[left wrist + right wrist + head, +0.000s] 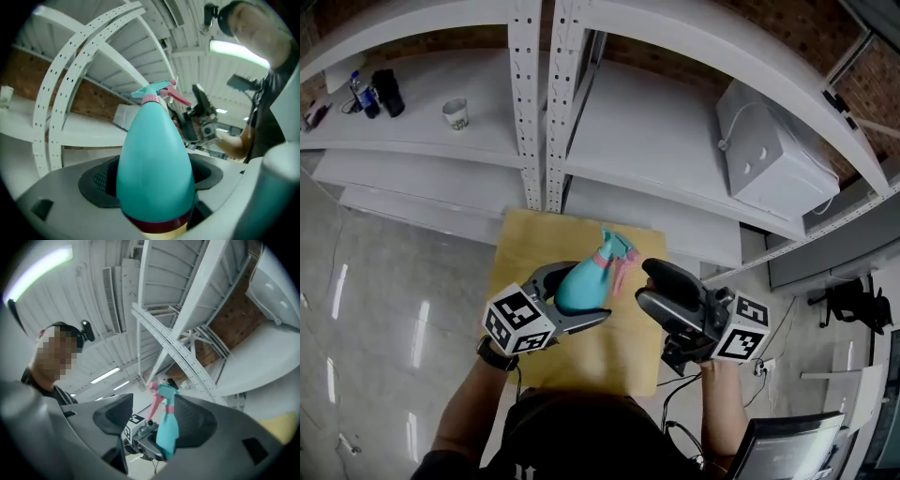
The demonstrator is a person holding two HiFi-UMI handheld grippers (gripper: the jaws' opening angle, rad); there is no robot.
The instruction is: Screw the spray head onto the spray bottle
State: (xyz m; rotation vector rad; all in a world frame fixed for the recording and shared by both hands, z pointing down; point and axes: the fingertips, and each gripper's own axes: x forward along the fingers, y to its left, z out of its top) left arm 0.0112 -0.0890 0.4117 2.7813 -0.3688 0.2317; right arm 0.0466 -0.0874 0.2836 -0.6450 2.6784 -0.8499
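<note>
Grippers meet at the centre of the head view. The left gripper (579,298) pinches the wide lower body of the spray bottle (581,286) between its pads. Just right of it, the right gripper (644,284) has its fingers spread with nothing between them. The bottle is a teal teardrop with a dark red band and cream base, a pink collar at its narrow neck, and the teal spray head (616,248) with a pink trigger seated on top. Its long axis runs lower left to upper right, head end away from the person, trigger toward the right gripper. Beneath lies a tan board (525,246); white shelving (525,103) fills the upper frame.
</note>
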